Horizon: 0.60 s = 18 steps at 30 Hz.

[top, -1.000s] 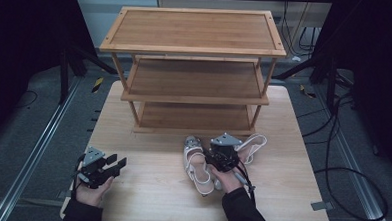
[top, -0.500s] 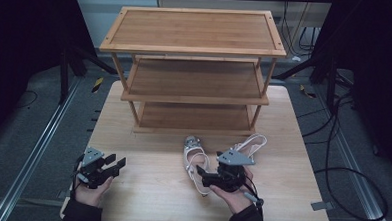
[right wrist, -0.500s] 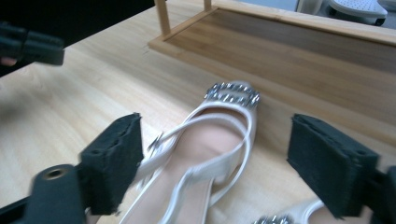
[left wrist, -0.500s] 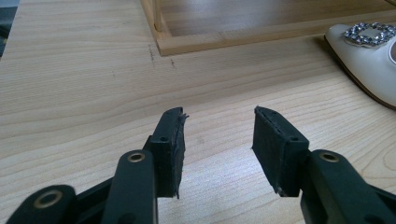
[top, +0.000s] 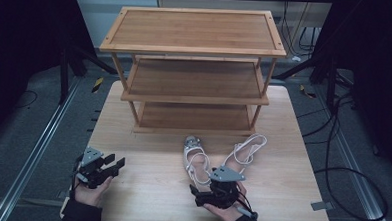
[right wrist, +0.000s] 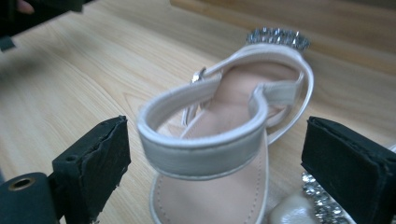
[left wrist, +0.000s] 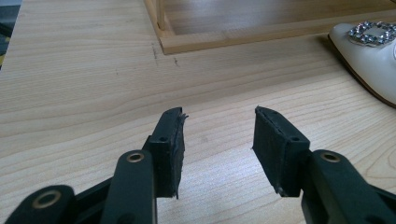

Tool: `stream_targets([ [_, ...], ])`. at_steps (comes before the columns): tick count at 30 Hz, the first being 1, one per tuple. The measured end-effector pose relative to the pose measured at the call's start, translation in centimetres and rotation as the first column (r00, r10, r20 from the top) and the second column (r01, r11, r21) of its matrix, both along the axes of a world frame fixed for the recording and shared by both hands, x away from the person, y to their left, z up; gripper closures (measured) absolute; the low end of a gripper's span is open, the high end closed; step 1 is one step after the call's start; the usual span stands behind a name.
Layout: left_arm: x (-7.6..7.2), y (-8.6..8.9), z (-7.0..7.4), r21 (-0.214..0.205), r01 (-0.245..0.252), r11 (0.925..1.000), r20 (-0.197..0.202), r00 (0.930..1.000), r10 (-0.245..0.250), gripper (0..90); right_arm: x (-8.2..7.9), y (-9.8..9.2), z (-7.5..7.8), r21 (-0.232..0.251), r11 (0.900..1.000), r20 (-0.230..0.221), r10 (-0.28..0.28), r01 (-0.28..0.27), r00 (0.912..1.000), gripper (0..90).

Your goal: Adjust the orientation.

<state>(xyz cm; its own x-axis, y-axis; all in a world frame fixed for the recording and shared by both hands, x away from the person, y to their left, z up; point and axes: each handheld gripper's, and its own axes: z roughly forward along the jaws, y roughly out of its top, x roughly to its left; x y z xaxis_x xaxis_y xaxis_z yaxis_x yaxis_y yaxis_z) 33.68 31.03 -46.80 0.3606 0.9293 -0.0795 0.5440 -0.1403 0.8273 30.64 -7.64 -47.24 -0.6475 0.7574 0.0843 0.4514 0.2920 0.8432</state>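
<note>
A white strappy sandal [top: 196,159] stands on the table [top: 145,188] in front of the rack, its jewelled toe [right wrist: 278,37] pointing away. A second sandal [top: 246,148] lies to its right with loose straps. My right gripper [top: 200,193] sits just behind the first sandal's heel. Its jaws have just been opening and now stand wide on either side of the heel strap [right wrist: 201,156] without pressing on it. My left gripper [top: 112,165] rests at the table's front left, where its jaws have opened a little with nothing between them [left wrist: 217,126].
A three-shelf wooden rack [top: 196,55] stands at the back middle of the table, and its base [left wrist: 280,28] shows in the left gripper view. The white sandal toe [left wrist: 369,51] lies far right there. Cables run over the floor at the right.
My right gripper has drawn back toward the table's front edge and its jaws have spread wide off the sandal's heel. The left jaws stand slightly wider; that hand stayed put.
</note>
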Motion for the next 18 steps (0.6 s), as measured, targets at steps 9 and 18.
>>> stream_targets([
  [9, 0.1, 0.0, -0.1, 0.001, 0.001, 1.0, -0.003, 1.0, -0.001, 52.1, 0.9, 1.3, -1.5, -0.037, 0.9987, -0.037, -0.036, 0.035, 0.9986, 12.5],
  [18, 0.2, 0.1, -0.1, 0.002, 0.002, 1.0, -0.003, 1.0, -0.002, 52.2, 1.9, 1.8, -1.9, -0.045, 0.9943, -0.07, -0.1, 0.097, 0.9925, 16.7],
])
